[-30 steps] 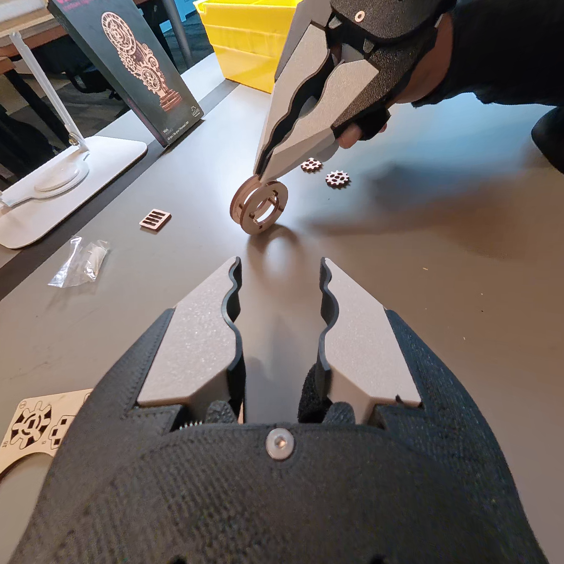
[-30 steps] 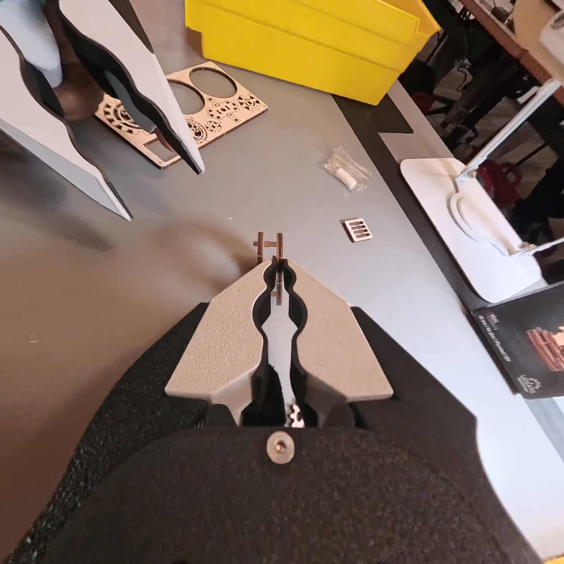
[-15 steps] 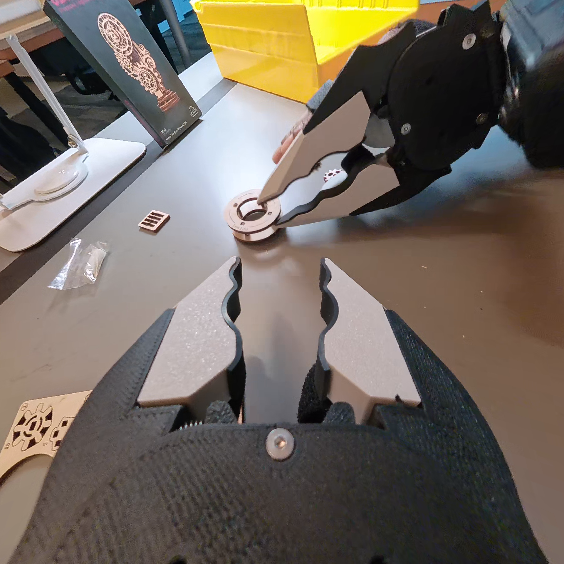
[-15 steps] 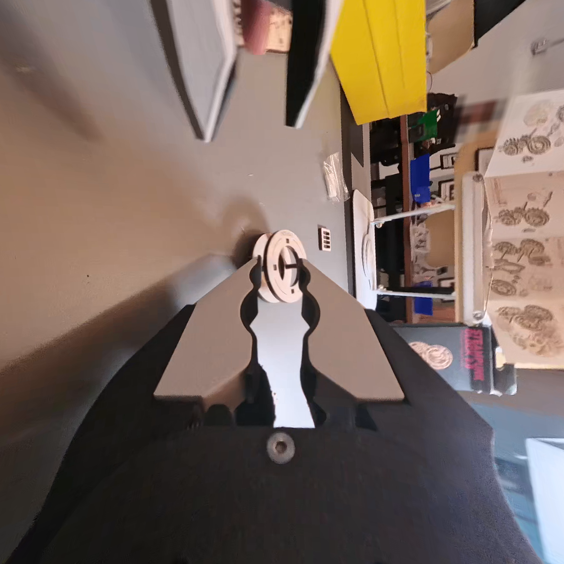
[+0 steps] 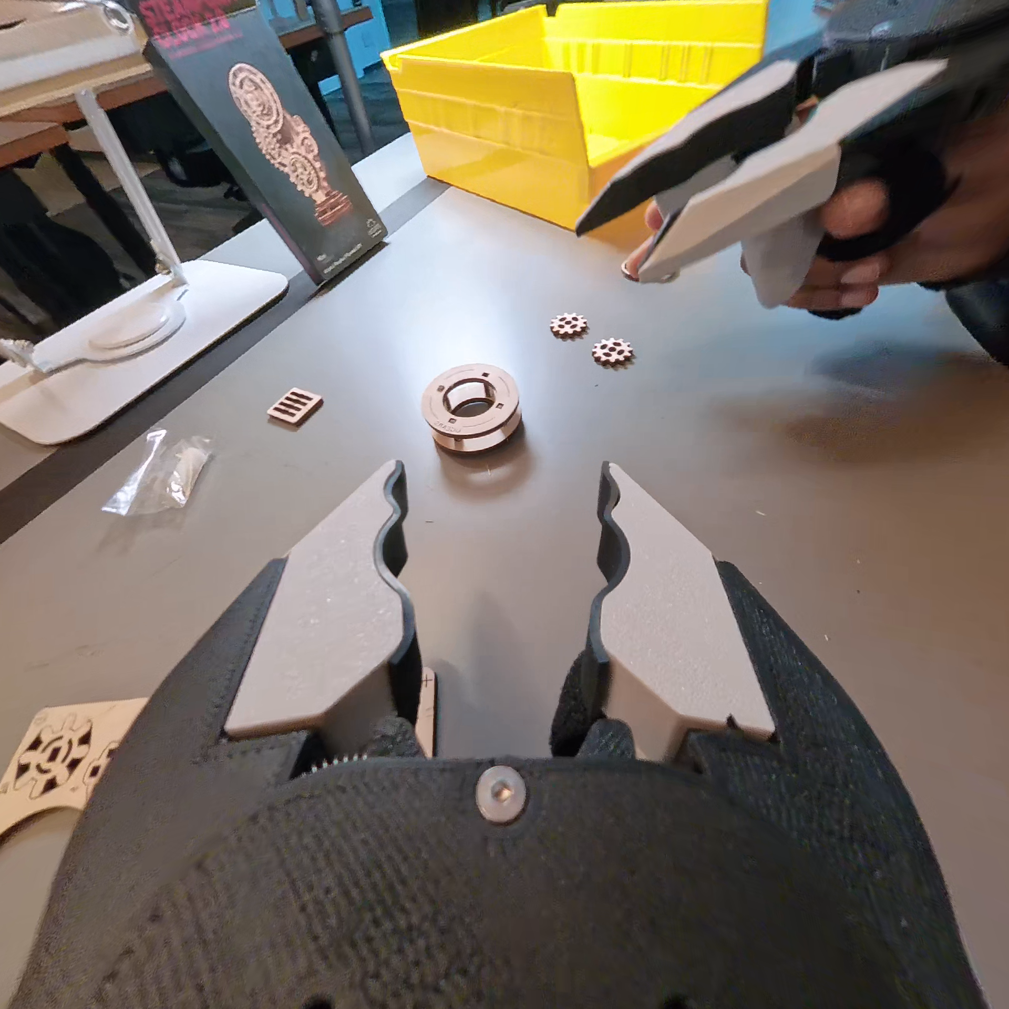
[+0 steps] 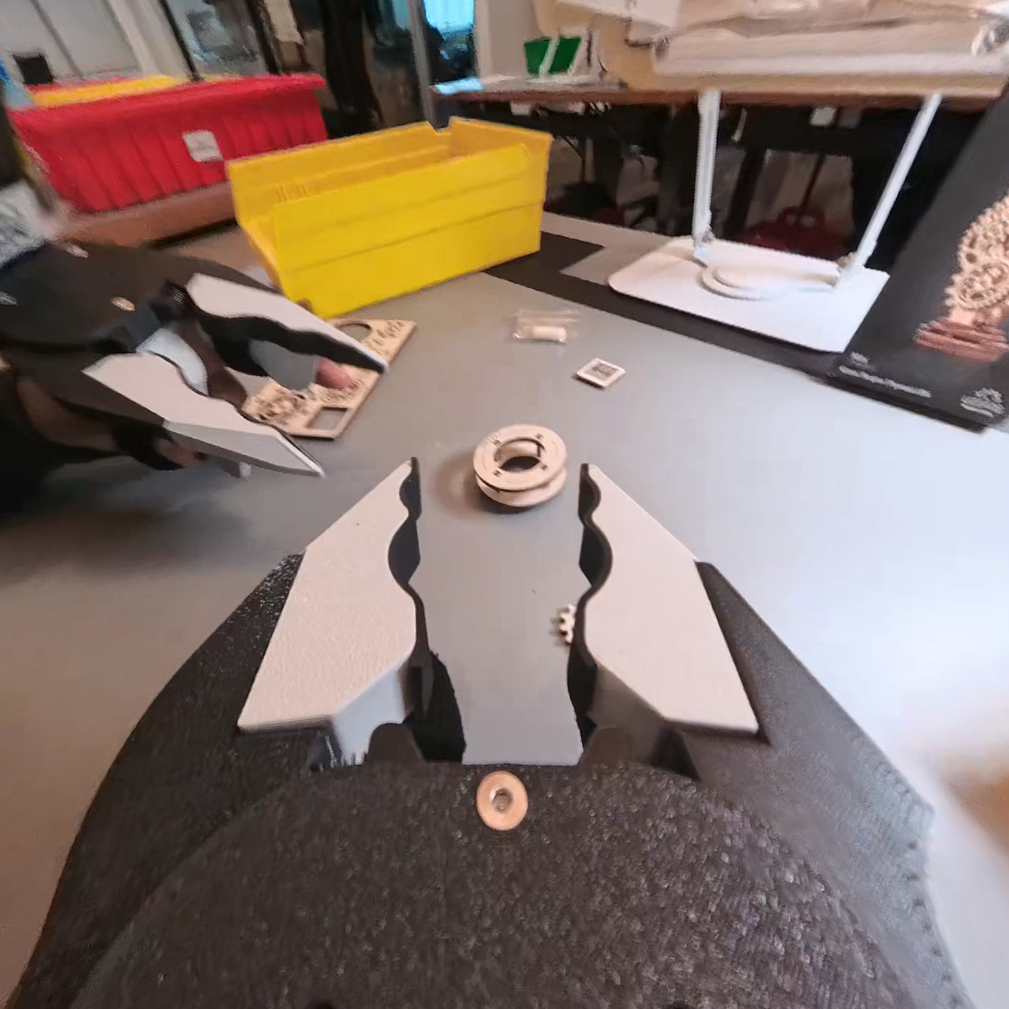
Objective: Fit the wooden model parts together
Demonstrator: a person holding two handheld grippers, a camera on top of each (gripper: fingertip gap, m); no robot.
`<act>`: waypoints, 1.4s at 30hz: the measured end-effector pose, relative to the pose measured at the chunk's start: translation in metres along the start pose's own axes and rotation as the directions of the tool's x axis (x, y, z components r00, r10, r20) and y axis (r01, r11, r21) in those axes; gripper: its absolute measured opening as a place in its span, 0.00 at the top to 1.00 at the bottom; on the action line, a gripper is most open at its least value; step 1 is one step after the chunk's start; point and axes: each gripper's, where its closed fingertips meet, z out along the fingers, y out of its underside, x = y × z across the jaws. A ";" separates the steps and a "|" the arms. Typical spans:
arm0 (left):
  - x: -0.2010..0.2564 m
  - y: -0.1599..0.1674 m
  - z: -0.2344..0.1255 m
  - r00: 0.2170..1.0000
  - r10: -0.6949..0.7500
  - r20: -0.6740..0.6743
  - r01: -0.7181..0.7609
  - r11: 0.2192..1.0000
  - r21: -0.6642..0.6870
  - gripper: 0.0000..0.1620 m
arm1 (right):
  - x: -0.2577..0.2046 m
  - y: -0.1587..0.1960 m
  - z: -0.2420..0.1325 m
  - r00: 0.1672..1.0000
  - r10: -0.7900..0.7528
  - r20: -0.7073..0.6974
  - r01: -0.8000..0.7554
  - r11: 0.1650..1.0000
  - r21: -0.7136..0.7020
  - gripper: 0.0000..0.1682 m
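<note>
Round, double-flanged wooden spool (image 5: 470, 407) lies flat on matte grey table (image 5: 710, 491), at 12 o'clock of both wide-spread, empty grippers: left gripper (image 5: 502, 474), right gripper (image 6: 499, 474).

Grey table (image 5: 819, 546) — dark-legged desks (image 6: 628, 104) behind, daylit.

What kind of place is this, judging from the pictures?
Probably a workshop or lab room with work tables. A grey table holds a yellow bin and a wooden spool; a red tub sits on another table behind.
</note>
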 end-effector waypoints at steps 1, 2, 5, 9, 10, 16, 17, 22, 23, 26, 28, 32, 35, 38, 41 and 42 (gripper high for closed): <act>-0.002 0.001 0.000 1.000 -0.018 0.015 0.018 1.000 -0.009 0.55 | 0.004 0.007 0.003 1.000 -0.010 -0.016 0.009 0.999 -0.033 0.66; -0.004 0.002 0.000 0.999 -0.035 0.033 0.036 0.999 -0.023 0.54 | 0.006 0.013 0.005 1.000 -0.014 -0.022 0.013 0.998 -0.065 0.64; -0.006 0.002 -0.002 0.992 -0.091 0.085 0.096 0.994 -0.053 0.48 | 0.008 0.022 0.007 0.998 -0.054 -0.040 0.049 0.992 -0.112 0.63; 0.004 -0.008 -0.006 0.979 -0.179 0.097 0.184 0.982 -0.044 0.37 | 0.002 0.026 0.005 0.996 -0.086 -0.035 0.081 0.986 -0.144 0.61; 0.007 -0.013 -0.009 0.977 -0.188 0.101 0.192 0.981 -0.037 0.36 | 0.001 0.025 0.004 0.994 -0.099 -0.039 0.092 0.985 -0.149 0.60; 0.010 -0.026 -0.039 0.948 -0.240 0.209 0.238 0.971 0.033 0.30 | -0.003 0.028 0.004 0.997 -0.075 -0.012 0.072 0.986 -0.151 0.60; 0.008 -0.024 -0.043 0.936 -0.267 0.230 0.262 0.964 0.053 0.29 | -0.005 0.029 0.005 0.998 -0.070 0.000 0.069 0.986 -0.149 0.60; 0.009 -0.007 -0.039 0.908 -0.342 0.243 0.331 0.940 0.087 0.33 | -0.006 0.035 0.010 0.993 -0.118 -0.010 0.115 0.979 -0.170 0.59; 0.010 -0.004 -0.037 0.913 -0.331 0.240 0.320 0.944 0.083 0.35 | -0.005 0.033 0.008 0.992 -0.126 -0.019 0.121 0.978 -0.167 0.59; 0.006 0.008 -0.034 0.932 -0.241 0.270 0.244 0.969 0.024 0.37 | -0.004 0.016 -0.006 0.989 -0.140 -0.049 0.132 0.981 -0.141 0.56; 0.004 0.020 -0.034 0.939 -0.182 0.291 0.200 0.979 -0.034 0.37 | -0.007 0.004 -0.023 0.984 -0.165 -0.061 0.156 0.979 -0.133 0.55; 0.004 0.018 -0.046 0.937 -0.206 0.281 0.228 0.973 -0.047 0.37 | -0.007 0.012 -0.057 0.965 -0.232 -0.126 0.210 0.964 -0.166 0.54; 0.007 0.016 -0.054 0.939 -0.217 0.266 0.243 0.967 -0.072 0.37 | -0.005 0.024 -0.068 0.965 -0.231 -0.125 0.221 0.971 -0.086 0.53; 0.009 0.011 -0.057 0.942 -0.216 0.257 0.237 0.970 -0.051 0.39 | 0.004 0.031 -0.066 0.976 -0.181 -0.121 0.174 0.983 -0.064 0.55; 0.012 0.011 -0.052 0.947 -0.194 0.255 0.213 0.976 -0.051 0.40 | 0.012 0.032 -0.060 0.985 -0.130 -0.110 0.122 0.989 -0.078 0.55; 0.012 0.012 -0.051 0.948 -0.185 0.259 0.205 0.977 -0.053 0.40 | 0.013 0.037 -0.058 0.986 -0.124 -0.108 0.113 0.989 -0.097 0.54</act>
